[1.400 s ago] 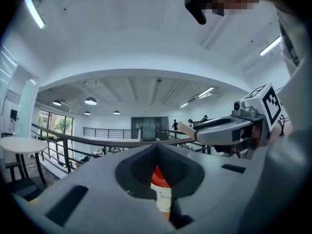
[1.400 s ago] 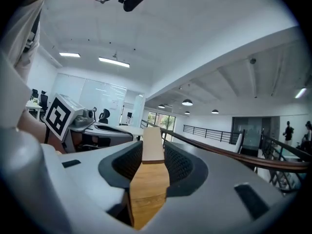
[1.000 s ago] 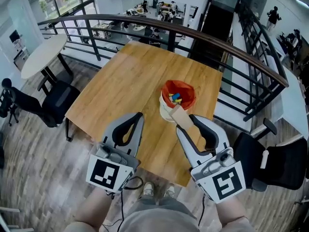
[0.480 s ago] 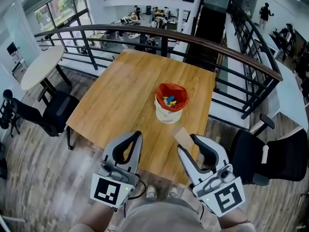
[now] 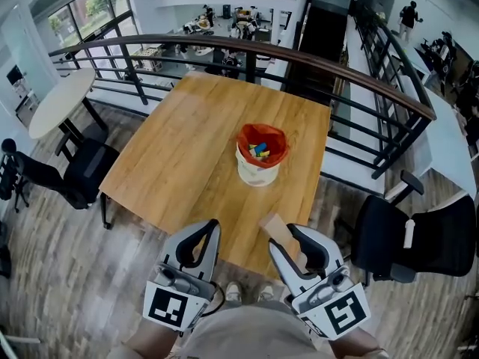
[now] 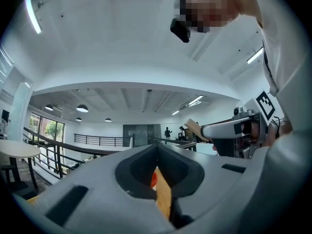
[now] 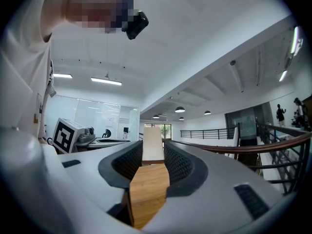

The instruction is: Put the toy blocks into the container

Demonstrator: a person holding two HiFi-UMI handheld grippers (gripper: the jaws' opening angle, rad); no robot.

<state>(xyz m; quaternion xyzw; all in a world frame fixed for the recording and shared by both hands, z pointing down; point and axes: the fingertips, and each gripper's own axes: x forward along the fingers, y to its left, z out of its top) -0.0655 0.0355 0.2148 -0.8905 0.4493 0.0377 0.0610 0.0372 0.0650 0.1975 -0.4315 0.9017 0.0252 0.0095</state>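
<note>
A white container (image 5: 258, 164) lined with a red bag stands on the wooden table (image 5: 187, 140), with several coloured toy blocks (image 5: 259, 150) inside. My right gripper (image 5: 284, 236) hovers over the table's near edge, shut on a tan wooden block (image 5: 271, 226) that sticks out past its tips. The right gripper view shows this block (image 7: 148, 184) wedged between the jaws. My left gripper (image 5: 212, 226) hangs beside it, off the near edge, with its tips together and nothing held. In the left gripper view, the red bag (image 6: 153, 179) shows through the narrow slit between the jaws.
A dark curved railing (image 5: 337, 69) runs behind the table. Black office chairs stand at the right (image 5: 404, 238) and the left (image 5: 82, 163). A white round table (image 5: 56, 99) is at the far left. The person's shoes (image 5: 232, 294) show below the table edge.
Both grippers have drawn back toward the person, away from the container. The wooden block stays in the right gripper's jaws.
</note>
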